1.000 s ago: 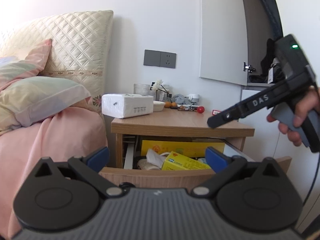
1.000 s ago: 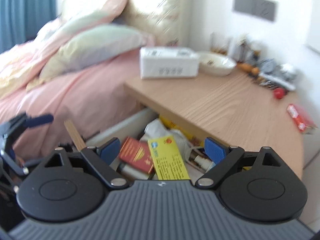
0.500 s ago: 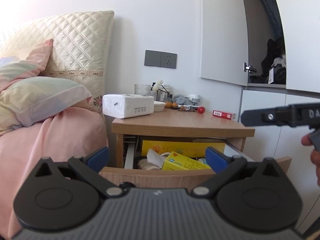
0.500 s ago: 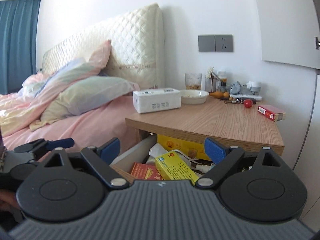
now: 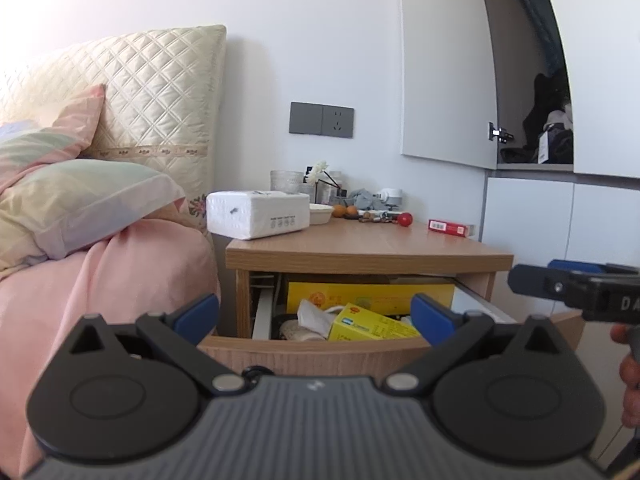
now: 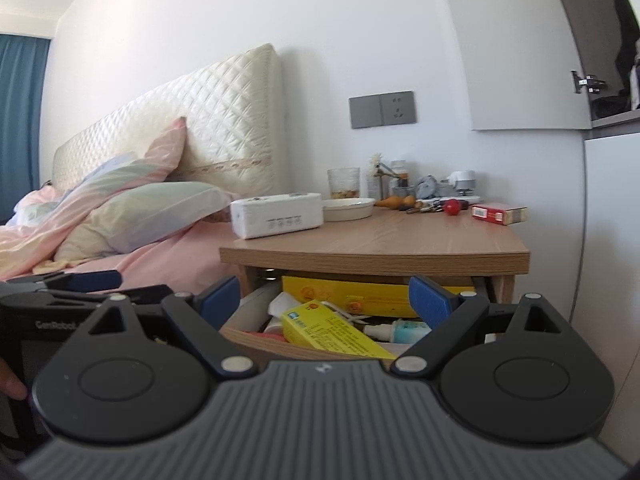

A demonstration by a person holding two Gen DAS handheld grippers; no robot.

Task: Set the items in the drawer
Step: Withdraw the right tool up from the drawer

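Drawer (image 5: 316, 354) of the nightstand (image 5: 368, 258) stands pulled out, a yellow box (image 6: 332, 332) lying inside. Red box (image 5: 450, 227) sits at the top's right rear corner. Left gripper (image 5: 315, 313) and right gripper (image 6: 326, 296): fingers spread wide, both empty, facing the drawer.

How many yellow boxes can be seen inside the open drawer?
2: a large yellow box standing along the back of the drawer, and a smaller yellow box lying tilted in front. Others may be hidden underneath.

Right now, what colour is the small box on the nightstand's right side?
Red box, seen best in the right wrist view.
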